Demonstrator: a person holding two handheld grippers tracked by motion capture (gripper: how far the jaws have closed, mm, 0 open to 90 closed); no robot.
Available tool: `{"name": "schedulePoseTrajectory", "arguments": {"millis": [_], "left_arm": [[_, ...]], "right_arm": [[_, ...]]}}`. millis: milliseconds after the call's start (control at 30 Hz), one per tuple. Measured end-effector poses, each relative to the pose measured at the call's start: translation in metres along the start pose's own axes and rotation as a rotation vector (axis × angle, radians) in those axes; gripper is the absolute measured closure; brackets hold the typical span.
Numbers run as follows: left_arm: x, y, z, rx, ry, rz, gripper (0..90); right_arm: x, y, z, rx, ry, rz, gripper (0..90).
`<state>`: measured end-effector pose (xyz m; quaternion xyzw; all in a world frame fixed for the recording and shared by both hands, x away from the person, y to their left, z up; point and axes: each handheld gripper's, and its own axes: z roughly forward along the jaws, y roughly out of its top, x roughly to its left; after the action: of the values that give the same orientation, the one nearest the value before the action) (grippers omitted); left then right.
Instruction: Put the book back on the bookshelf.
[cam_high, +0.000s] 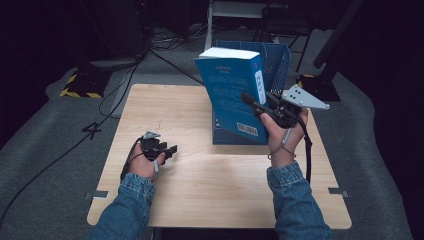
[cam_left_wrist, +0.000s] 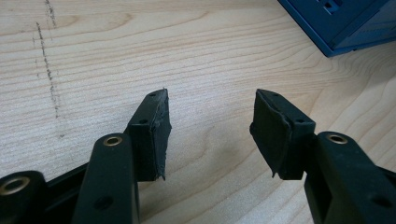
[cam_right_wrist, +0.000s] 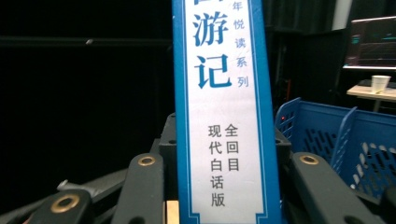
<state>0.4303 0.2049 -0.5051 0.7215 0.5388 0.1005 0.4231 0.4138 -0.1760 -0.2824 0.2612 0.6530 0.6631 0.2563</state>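
A thick blue book (cam_high: 232, 92) is held upright and tilted above the wooden table (cam_high: 200, 175), in front of a blue perforated file rack (cam_high: 277, 57). My right gripper (cam_high: 260, 107) is shut on the book's spine edge; in the right gripper view the white-and-blue spine (cam_right_wrist: 222, 116) with Chinese characters stands between the jaws. My left gripper (cam_high: 167, 151) rests low over the table at the left, open, with nothing between its pads (cam_left_wrist: 156, 135).
The file rack's corner (cam_left_wrist: 345, 28) lies at the upper right of the left gripper view. Its dividers (cam_right_wrist: 345, 140) rise behind the book. Cables trail over the grey floor (cam_high: 65, 135) around the table. A desk with a white cup (cam_right_wrist: 379, 84) stands far off.
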Motion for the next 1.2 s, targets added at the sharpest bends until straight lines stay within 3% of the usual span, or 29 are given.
{"name": "schedulePoseTrajectory", "arguments": {"millis": [200,333,367,433,633,867,1000,1200], "left_arm": [[0.000,0.001,0.000,0.003,-0.004,0.004,46.7],[0.000,0.001,0.000,0.005,-0.003,0.007,46.7],[0.000,0.001,0.000,0.005,-0.002,0.010,46.6],[0.000,0.001,0.000,0.007,-0.008,0.010,46.2],[0.001,0.000,0.001,0.003,-0.040,-0.009,45.9],[0.000,0.000,0.002,0.005,-0.055,-0.010,45.6],[0.000,0.000,0.002,0.008,-0.054,-0.006,45.5],[-0.001,0.000,0.002,0.010,-0.059,-0.001,45.5]], "right_arm": [[-0.016,0.001,0.012,-0.092,-0.034,0.076,62.1],[-0.023,0.000,0.018,-0.119,-0.053,0.106,62.1],[-0.027,-0.002,0.024,-0.144,-0.058,0.146,62.1],[-0.031,-0.004,0.029,-0.162,-0.050,0.175,62.1],[-0.041,-0.007,0.042,-0.160,-0.074,0.190,62.1],[-0.061,-0.015,0.050,-0.147,-0.103,0.256,62.0],[-0.070,-0.018,0.053,-0.119,-0.151,0.244,62.0],[-0.075,-0.021,0.060,-0.115,-0.178,0.252,62.0]]}}
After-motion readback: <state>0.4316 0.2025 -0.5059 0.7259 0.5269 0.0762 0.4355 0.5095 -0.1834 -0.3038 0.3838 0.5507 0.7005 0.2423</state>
